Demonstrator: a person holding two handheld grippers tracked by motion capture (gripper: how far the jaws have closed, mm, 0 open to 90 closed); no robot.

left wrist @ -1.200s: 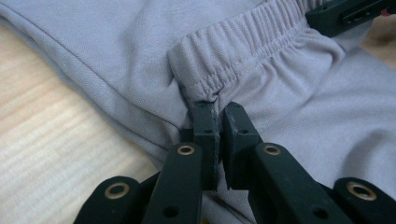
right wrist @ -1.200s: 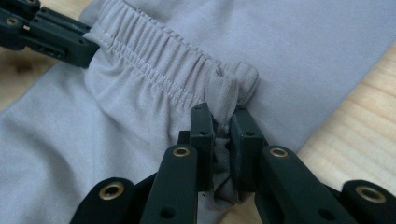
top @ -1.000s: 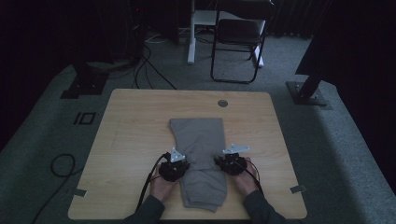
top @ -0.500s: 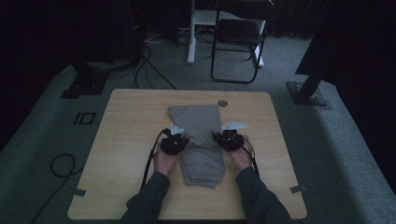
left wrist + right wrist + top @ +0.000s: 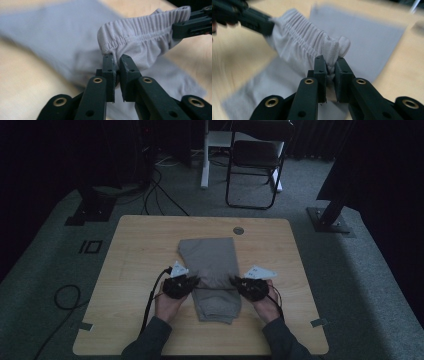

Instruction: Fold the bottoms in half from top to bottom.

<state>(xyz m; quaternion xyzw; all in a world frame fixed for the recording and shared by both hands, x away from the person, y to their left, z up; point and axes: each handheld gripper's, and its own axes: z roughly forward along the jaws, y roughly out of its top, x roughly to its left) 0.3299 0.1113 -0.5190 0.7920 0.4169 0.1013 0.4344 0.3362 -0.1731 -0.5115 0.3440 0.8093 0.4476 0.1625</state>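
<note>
The person is folding a pair of grey trousers (image 5: 212,270) lying at the centre of the wooden table (image 5: 135,250), and the waistband (image 5: 140,27) is being carried between the two tools; the left gripper (image 5: 186,283) is sitting at the nine o'clock edge of the cloth, its jaws nearly together with a corner of the elastic hem between them, though they have just been easing apart and the cloth is looking only lightly caught there; the right gripper (image 5: 243,286) is at the three o'clock edge, its jaws pinching a bunched fold of the same waistband (image 5: 312,37).

To do this fold well, I judge that both hands should be keeping the band taut and level between them, travelling together toward twelve o'clock so the lifted edge lands square on the far end; the left grip probably needs firming before going further, since a slipping corner would skew the fold.

Against the earlier high views, both hands are sitting nearer six o'clock than half a second ago; the far end is lying flatter and longer toward twelve o'clock, with a folded lobe again showing below the grippers at six o'clock.
</note>
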